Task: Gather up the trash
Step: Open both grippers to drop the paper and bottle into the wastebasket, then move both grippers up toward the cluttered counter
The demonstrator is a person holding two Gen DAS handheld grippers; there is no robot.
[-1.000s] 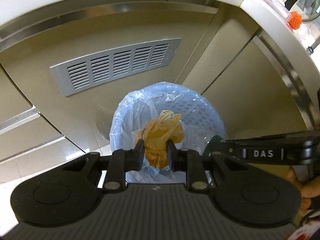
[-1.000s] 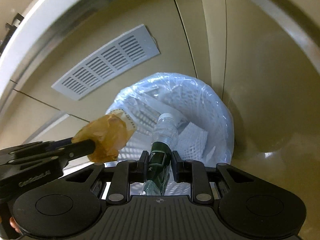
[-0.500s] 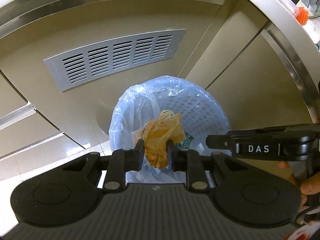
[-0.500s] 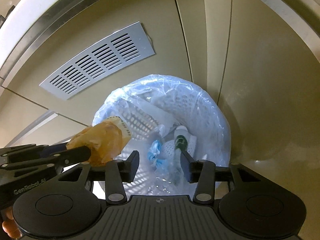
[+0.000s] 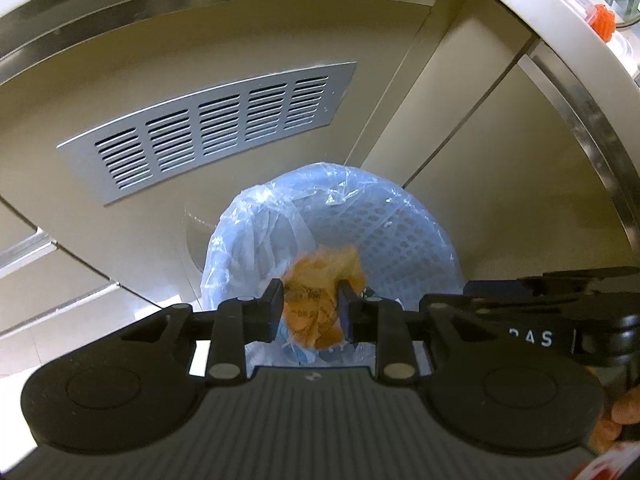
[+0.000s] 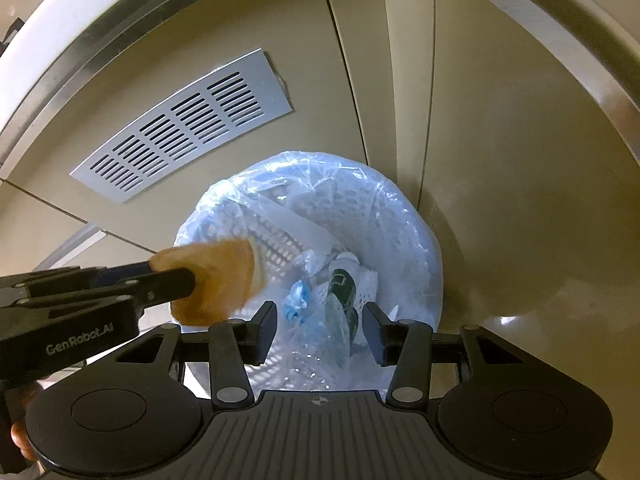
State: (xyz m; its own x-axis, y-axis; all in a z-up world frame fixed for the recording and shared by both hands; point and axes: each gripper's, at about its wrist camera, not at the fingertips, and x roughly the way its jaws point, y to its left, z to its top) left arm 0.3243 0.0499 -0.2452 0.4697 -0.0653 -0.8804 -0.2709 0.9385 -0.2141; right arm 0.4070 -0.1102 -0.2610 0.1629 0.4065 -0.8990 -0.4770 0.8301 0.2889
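A white perforated bin lined with a clear bluish bag (image 5: 404, 236) (image 6: 400, 216) stands on the floor by beige cabinets. My left gripper (image 5: 311, 312) is shut on a crumpled orange bag (image 5: 316, 300) and holds it over the bin's near rim; the orange bag also shows in the right wrist view (image 6: 216, 280). My right gripper (image 6: 320, 328) is open and empty above the bin. A plastic bottle with a dark green label (image 6: 342, 296) lies inside the bin beside a blue scrap (image 6: 296, 300).
A grey louvred vent plate (image 5: 208, 128) (image 6: 184, 124) sits on the cabinet front behind the bin. A white countertop edge (image 5: 560, 20) curves overhead at the right with small items on it. Pale floor tiles (image 5: 60, 316) lie to the left.
My right gripper opened and dropped the bottle into the bin. My left gripper moved a little over the bin, still holding the orange bag.
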